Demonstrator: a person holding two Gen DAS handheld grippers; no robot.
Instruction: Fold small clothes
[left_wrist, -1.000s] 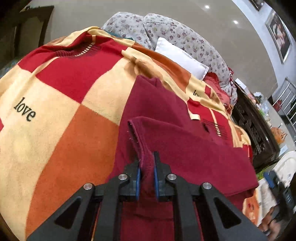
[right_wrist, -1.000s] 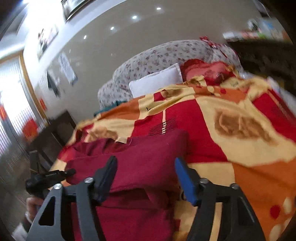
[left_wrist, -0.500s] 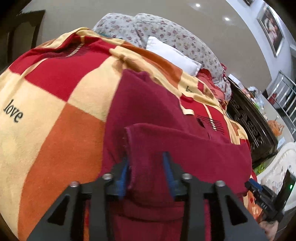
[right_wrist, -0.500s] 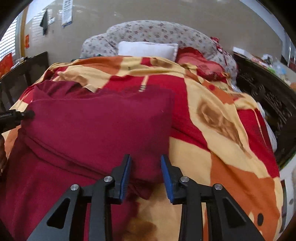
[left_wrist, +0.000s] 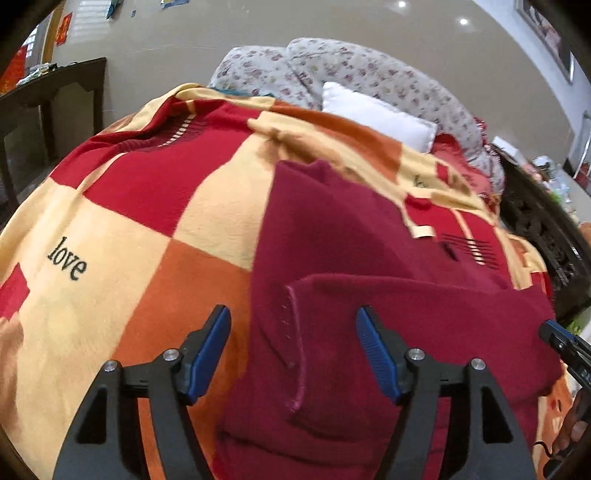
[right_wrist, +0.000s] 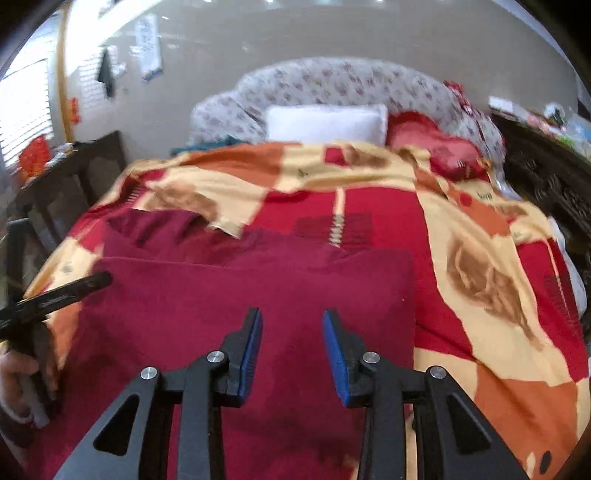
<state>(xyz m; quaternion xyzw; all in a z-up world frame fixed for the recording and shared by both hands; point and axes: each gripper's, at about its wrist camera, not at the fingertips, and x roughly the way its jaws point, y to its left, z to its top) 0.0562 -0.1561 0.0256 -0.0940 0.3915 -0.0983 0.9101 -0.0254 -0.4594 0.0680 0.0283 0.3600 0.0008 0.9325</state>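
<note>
Spread over the bed, a checked red, orange and cream fleece blanket (left_wrist: 122, 236) carries the folded maroon knit garment (left_wrist: 388, 325). Both the left gripper (left_wrist: 293, 350) and right gripper (right_wrist: 291, 350) hover low above it, fingers spread, holding nothing.

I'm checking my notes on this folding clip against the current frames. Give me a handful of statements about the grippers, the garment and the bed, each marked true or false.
1. The left gripper is clamped on the maroon garment. False: its jaws stand wide apart, with the stitched hem edge lying loose between them.
2. The right gripper is open above the garment. True.
3. The garment lies on a plain white sheet. False: it lies on a checked red, orange and cream blanket.
4. The word "love" is printed on the blanket. True.
5. A white pillow sits at the head of the bed. True.
6. The garment lies flat in a single layer. False: one part is folded over another.
</note>
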